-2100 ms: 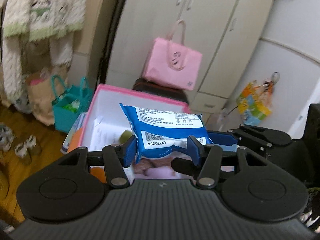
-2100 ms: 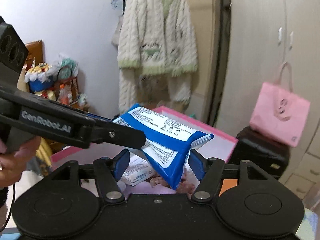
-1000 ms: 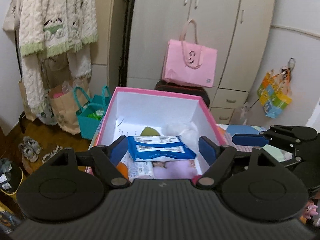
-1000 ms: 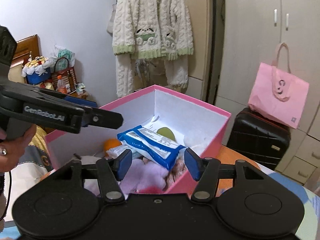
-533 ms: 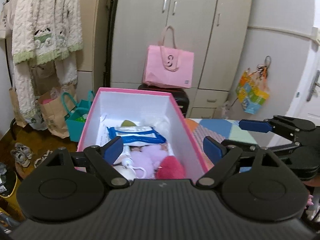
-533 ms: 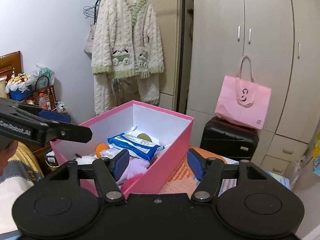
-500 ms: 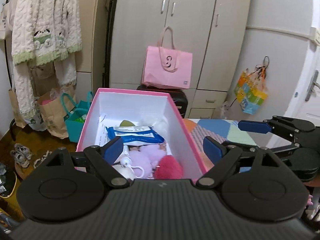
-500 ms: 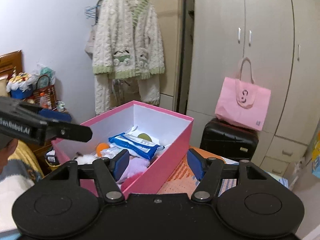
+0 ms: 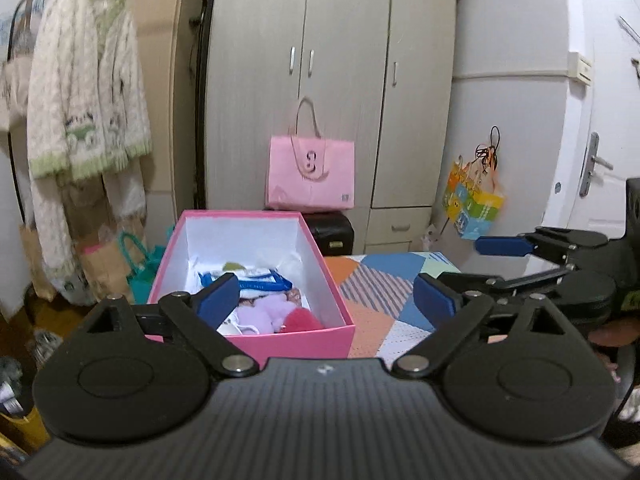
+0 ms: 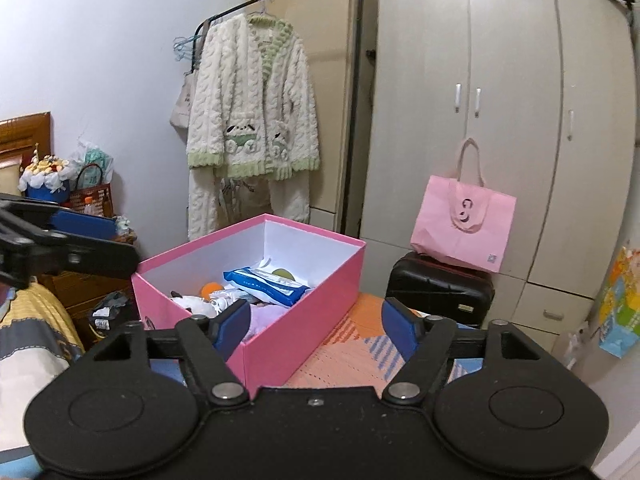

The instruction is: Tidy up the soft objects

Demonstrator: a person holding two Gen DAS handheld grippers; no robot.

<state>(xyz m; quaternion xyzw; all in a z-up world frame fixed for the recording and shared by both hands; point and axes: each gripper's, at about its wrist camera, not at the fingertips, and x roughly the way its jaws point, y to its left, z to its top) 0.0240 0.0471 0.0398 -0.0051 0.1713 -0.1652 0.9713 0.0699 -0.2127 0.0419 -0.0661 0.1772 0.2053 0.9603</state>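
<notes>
A pink box with a white inside stands on a patterned cloth; it also shows in the right wrist view. A blue wipes pack lies inside it on top of lilac and red plush items, an orange ball and a white toy. The pack also shows in the left wrist view. My left gripper is open and empty, held back from the box. My right gripper is open and empty, to the box's right. It also shows in the left wrist view.
A pink tote sits on a black suitcase in front of a grey wardrobe. A cream robe hangs at the left. Paper and teal bags stand on the floor. The patterned cloth lies right of the box.
The left gripper let go of the blue pack, which now lies in the box. Both grippers have drawn back and up from the box and stand open.
</notes>
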